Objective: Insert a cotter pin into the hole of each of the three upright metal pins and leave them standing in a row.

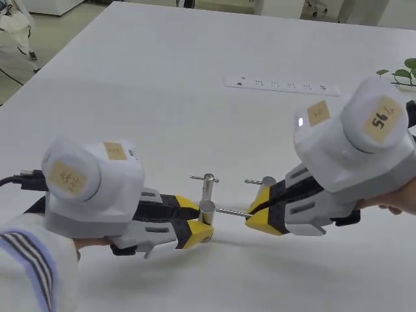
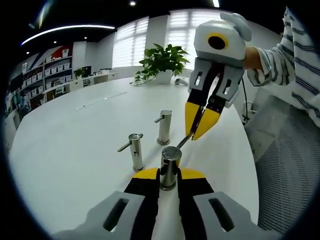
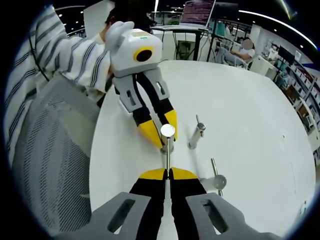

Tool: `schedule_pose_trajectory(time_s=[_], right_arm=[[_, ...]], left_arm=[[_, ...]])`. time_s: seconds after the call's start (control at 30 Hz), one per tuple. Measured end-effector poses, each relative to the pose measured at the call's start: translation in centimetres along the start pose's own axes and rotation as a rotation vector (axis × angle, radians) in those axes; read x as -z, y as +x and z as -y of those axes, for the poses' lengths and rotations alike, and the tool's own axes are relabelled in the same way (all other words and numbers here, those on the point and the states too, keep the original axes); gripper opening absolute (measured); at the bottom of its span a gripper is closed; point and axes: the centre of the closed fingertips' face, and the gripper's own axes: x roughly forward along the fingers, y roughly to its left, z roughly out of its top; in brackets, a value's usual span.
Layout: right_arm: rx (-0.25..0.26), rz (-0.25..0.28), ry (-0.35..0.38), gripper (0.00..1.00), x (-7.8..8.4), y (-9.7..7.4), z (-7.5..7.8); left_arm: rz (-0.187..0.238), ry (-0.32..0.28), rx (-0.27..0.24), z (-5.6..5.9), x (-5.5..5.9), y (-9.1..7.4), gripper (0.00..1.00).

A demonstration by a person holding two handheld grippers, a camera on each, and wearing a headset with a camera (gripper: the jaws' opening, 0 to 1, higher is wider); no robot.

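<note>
Item 3 of 3: fingers of my left gripper (image 1: 200, 229) clamp the upright pin (image 1: 207, 209); right gripper (image 1: 259, 213) pinches the cotter pin (image 1: 233, 211) at its 3 o'clock, so I'd hold it level and push straight.

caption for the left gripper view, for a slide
Left gripper clamps the nearest metal pin while the right gripper holds a cotter pin to its head; two fitted pins stand behind.

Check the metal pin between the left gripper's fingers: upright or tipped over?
Upright: the metal pin stands vertical, round head on top, base on the table, clamped in the left gripper.
</note>
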Motion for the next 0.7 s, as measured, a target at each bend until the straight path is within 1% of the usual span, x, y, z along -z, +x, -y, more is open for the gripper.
schedule_pose_trajectory(time_s=[0.3,0.7], right_arm=[[-0.006,-0.008,-0.009,0.04,-0.2,0.5,-0.1],[-0.011,-0.002,-0.022,0.04,-1.1,1.1,-0.1]], left_arm=[[0.0,0.003,-0.004,0.0,0.0,-0.1,0.12],[0.0,0.004,-0.001,0.0,0.0,-0.1,0.12]])
